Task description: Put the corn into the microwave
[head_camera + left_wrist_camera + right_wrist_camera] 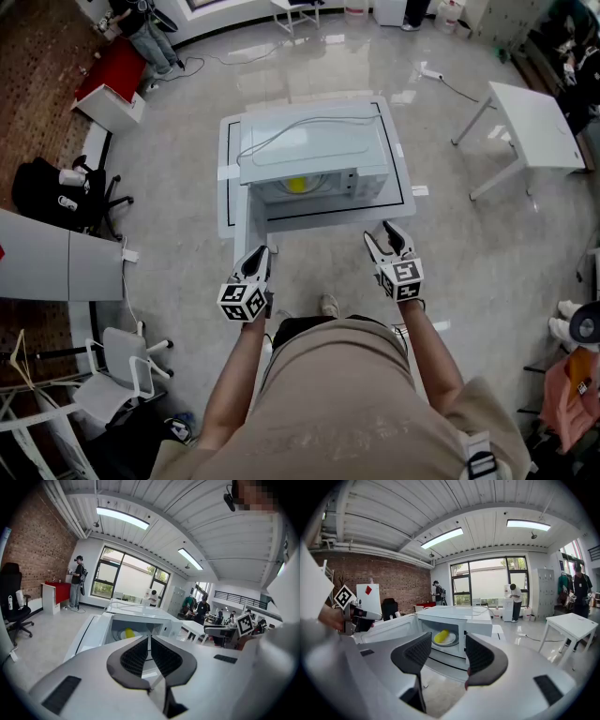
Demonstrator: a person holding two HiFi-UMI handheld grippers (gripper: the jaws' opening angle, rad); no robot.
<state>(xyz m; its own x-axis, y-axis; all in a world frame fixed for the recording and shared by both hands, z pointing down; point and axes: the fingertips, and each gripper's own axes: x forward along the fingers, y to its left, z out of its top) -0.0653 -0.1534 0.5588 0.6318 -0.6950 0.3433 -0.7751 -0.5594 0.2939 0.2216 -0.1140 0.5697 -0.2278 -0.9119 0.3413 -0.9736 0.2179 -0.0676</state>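
Note:
A white microwave [314, 145] stands on a white table [405, 183] with its door [246, 220] swung open to the left. The yellow corn [296, 185] lies on a white plate inside the cavity; I also see the corn [442, 635] in the right gripper view and the corn [128, 633] in the left gripper view. My left gripper [260, 255] is shut and empty, with its tips beside the door's outer edge. My right gripper [387, 236] hangs open and empty in front of the table's right front corner, apart from the microwave [454, 613].
A second white table [534, 122] stands at the right. Office chairs [56, 192] and a grey desk [47, 267] are at the left, a red cabinet [112, 80] at the back left. A cable [450, 86] runs over the floor. People stand by the far windows.

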